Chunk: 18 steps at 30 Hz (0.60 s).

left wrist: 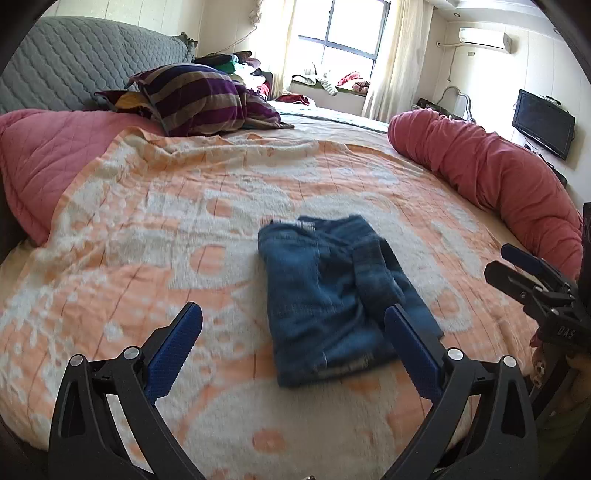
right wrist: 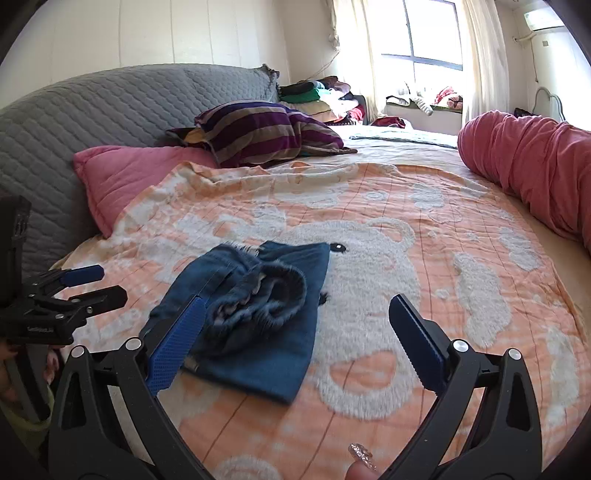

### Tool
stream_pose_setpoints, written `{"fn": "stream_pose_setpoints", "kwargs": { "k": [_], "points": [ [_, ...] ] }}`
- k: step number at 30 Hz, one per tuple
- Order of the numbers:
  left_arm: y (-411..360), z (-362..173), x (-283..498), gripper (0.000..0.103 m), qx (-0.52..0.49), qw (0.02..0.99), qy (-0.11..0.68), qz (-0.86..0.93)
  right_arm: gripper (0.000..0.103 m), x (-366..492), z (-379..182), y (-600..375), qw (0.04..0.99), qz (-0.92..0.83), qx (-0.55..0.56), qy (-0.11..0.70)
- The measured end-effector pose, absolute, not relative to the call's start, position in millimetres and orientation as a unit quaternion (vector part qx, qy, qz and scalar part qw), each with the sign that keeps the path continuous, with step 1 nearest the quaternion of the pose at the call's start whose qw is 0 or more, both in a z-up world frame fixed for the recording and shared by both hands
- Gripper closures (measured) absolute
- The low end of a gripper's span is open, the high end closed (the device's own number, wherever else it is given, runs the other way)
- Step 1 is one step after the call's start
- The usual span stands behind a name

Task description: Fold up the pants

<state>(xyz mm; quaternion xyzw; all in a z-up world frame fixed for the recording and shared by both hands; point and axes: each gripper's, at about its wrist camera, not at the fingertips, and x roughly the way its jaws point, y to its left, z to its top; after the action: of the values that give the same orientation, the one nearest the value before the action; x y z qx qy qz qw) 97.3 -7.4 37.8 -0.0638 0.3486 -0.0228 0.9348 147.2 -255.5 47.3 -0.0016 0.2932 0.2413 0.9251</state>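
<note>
Left wrist view: the camera sits behind the left gripper (left wrist: 293, 314), angled down across the orange-and-white bear-patterned blanket (left wrist: 184, 229) toward the bright window (left wrist: 347, 33). Right wrist view: the camera sits behind the right gripper (right wrist: 297, 308), facing the same way from further right. Both look from close above the bed and share the folded blue denim pants (left wrist: 332, 295), the striped purple pillow (left wrist: 199, 96) and the grey quilted headboard (left wrist: 74, 59). Each view catches the other gripper at its edge.

I see my left hand-held gripper (left wrist: 293, 325) and right hand-held gripper (right wrist: 297, 319) both spread wide, empty, angled downward.
</note>
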Motion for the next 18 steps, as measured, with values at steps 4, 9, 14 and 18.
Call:
{"fn": "stream_pose_setpoints", "kwargs": {
  "k": [4,9,14,18],
  "points": [
    [-8.7,31.5,81.1,0.004,-0.064,0.931,0.358,-0.024,0.009,130.8,47.6,-255.3,0.925,0.243,-0.012,0.292],
    [-11.9,20.4,62.1,0.004,-0.05,0.929,0.368,-0.015,0.009,113.3,45.1,-256.3,0.923,0.241,-0.019,0.299],
    [-10.2,11.3,46.2,0.004,-0.059,0.925,0.374,-0.01,0.009,99.7,37.4,-261.1,0.923,0.227,-0.009,0.31],
    [-11.8,4.4,40.0,0.004,-0.06,0.922,0.383,-0.009,0.009,89.1,28.3,-266.2,0.925,0.21,-0.017,0.316]
  ]
}}
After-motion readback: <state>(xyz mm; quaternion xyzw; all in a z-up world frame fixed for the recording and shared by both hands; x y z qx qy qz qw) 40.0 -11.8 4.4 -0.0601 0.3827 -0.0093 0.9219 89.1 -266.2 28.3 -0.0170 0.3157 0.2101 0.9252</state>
